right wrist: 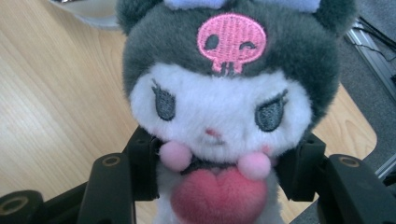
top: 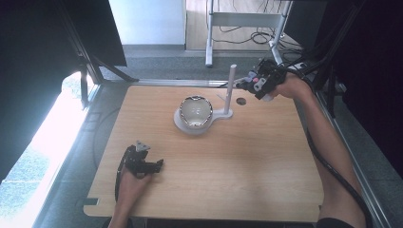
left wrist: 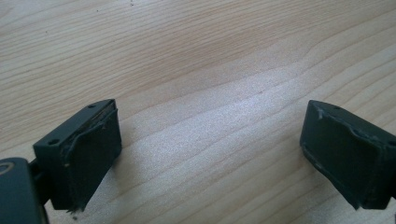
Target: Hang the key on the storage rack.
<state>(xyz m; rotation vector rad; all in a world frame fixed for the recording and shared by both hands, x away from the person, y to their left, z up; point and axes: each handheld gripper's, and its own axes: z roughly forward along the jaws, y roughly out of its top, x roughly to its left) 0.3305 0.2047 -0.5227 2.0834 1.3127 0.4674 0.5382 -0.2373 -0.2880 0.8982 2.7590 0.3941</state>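
While our right gripper (right wrist: pixel 215 186) is clamped on a fuzzy plush toy (right wrist: pixel 224 102), its black jaws squeeze the soft body just below the white face; the hood is dark grey pile with a stitched pink skull, and a rounded pink heart sits at the chest. We hold it at the far right of the pale wood-grain table (top: pixel 247 175), near a slim white post (top: pixel 231 88) beside a shiny rounded bowl (top: pixel 195 110). Our left gripper (left wrist: pixel 210 149), near left, has its worn blocky jaws apart over bare wood.
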